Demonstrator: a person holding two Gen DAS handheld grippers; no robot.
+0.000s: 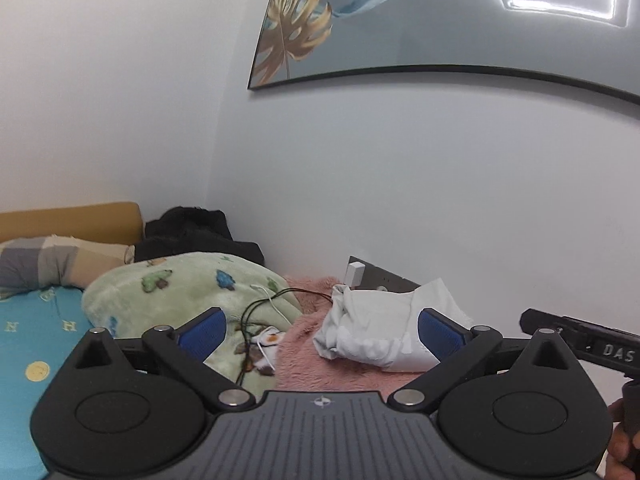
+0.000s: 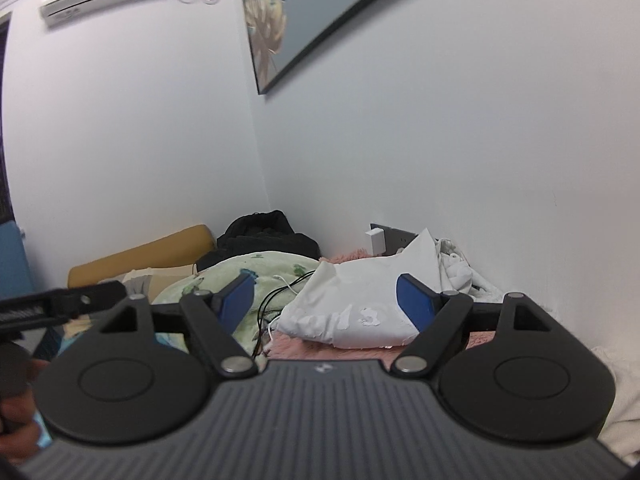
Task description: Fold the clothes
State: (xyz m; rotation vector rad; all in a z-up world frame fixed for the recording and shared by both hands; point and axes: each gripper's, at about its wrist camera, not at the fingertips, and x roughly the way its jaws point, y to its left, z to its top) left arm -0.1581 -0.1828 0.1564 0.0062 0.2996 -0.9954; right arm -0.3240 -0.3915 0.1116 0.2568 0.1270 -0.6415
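Crumpled white cotton garment [image 1: 376,328], heaped on pink shaggy fabric [image 1: 320,376] by the wall: judged light, limp, non-fragile (cracked print showing); grasp a free edge; left gripper [image 1: 320,330] and right gripper [image 2: 326,300] both spread wide, holding nothing.

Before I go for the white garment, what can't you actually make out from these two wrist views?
- White garment: its type and near edge; right wrist view, gripper body covers the near edge.
- Its right side: left wrist view, a blue pad overlaps it.
- Pink fluffy blanket: extent cut off by the gripper body.
- Black cables: ends too thin to trace.
- Dark bundle in the corner: unidentifiable.
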